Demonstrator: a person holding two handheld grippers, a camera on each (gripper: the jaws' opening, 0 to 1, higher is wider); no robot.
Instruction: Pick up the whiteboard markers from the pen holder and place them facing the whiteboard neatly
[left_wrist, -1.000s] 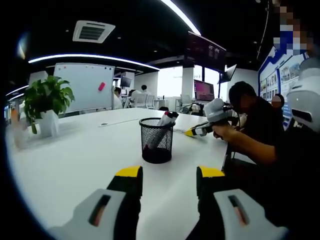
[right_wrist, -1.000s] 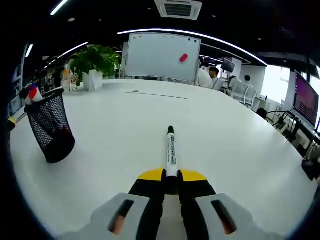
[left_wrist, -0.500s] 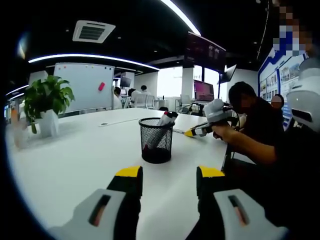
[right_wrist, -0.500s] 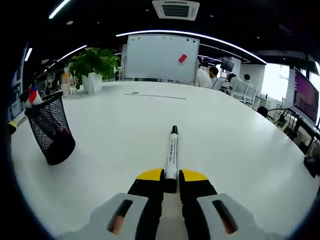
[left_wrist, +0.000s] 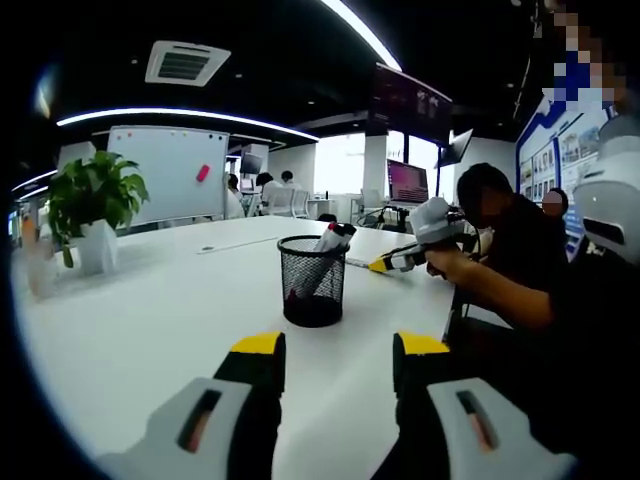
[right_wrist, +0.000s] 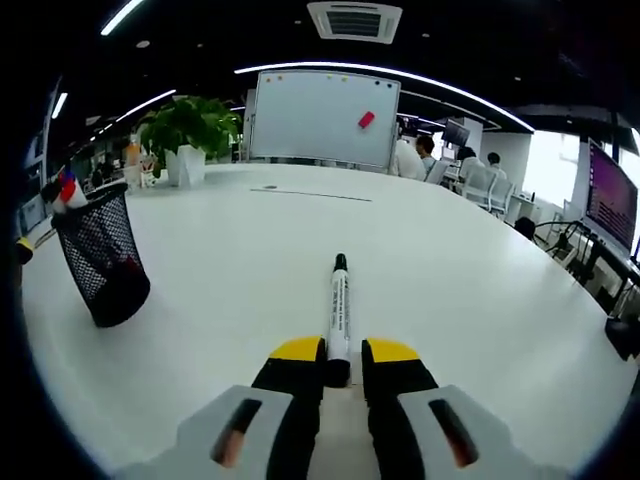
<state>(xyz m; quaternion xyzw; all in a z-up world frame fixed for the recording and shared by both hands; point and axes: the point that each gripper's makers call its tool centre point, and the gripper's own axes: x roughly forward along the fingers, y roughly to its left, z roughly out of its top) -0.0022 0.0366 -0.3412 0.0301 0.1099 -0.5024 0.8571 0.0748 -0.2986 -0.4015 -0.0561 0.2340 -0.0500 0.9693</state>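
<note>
One marker (right_wrist: 338, 310) is lying on the white table (right_wrist: 480, 290), cap pointing toward the whiteboard (right_wrist: 320, 115). The right gripper (right_wrist: 336, 352) is flanking its rear end; whether the jaws are pinching it, I cannot tell. The left gripper (left_wrist: 328, 350) is hanging wide open, holding nothing. Judged early: one mesh pen holder (left_wrist: 312, 280) is still keeping at least two markers.

A black mesh pen holder (right_wrist: 100, 260) and a potted plant (right_wrist: 187, 135) are carried on the white bench (right_wrist: 450, 270). A black marker (right_wrist: 338, 318) is seen low over the bench; contact cannot be told.
</note>
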